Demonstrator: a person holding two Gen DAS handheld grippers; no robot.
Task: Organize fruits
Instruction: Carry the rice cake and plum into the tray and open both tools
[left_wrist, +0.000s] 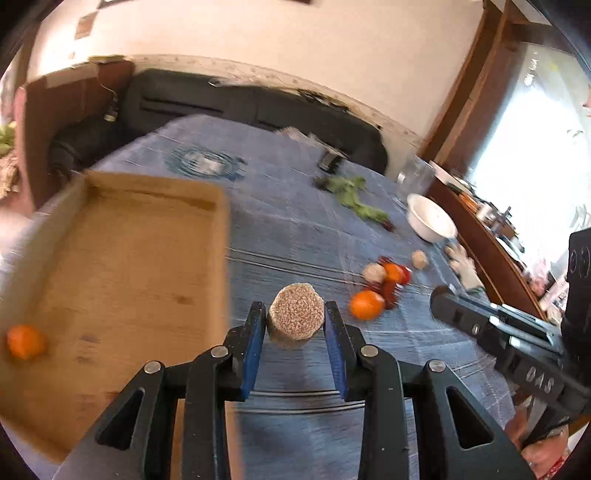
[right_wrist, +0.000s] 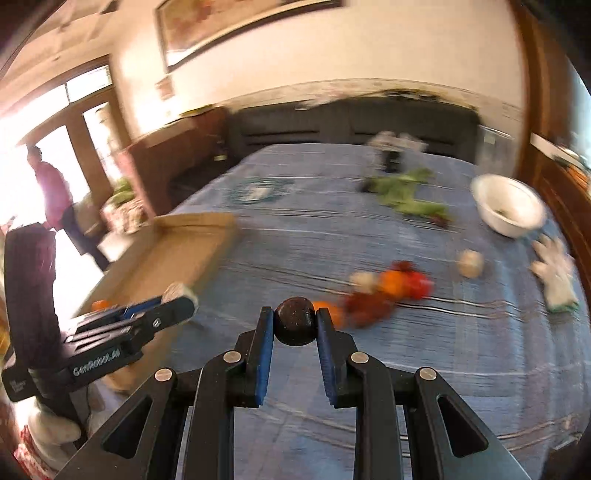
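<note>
L wrist view: my left gripper (left_wrist: 295, 317) sits bottom centre w/ its blue pads narrow and pressed on a tan, grainy round fruit (left_wrist: 294, 315), so that one's held up off the blue cloth (left_wrist: 295, 229). The cardboard box (left_wrist: 122, 266) fills the left side of the frame, open top; one orange (left_wrist: 25, 341) lies in its lower left corner. Just right of the held fruit a loose orange (left_wrist: 365, 304) rests on the cloth, and past it, mid right, a small pile of mixed fruit (left_wrist: 388, 275), red, orange and pale, too blurred to sort out. White bowl (left_wrist: 430, 218) further up right, leafy greens (left_wrist: 351, 195) near it. My other tool enters from the right edge.

R wrist view: my right gripper (right_wrist: 295, 325) at bottom centre is clamped tight on a dark round fruit (right_wrist: 295, 325), pads touching both sides, fruit clear of the cloth. Same pile sits centre right beyond it. A white glove (right_wrist: 556, 273) lies far right, below the bowl. A person (right_wrist: 55, 199) stands by the bright doorway, upper left. Whole frame is smeared.
</note>
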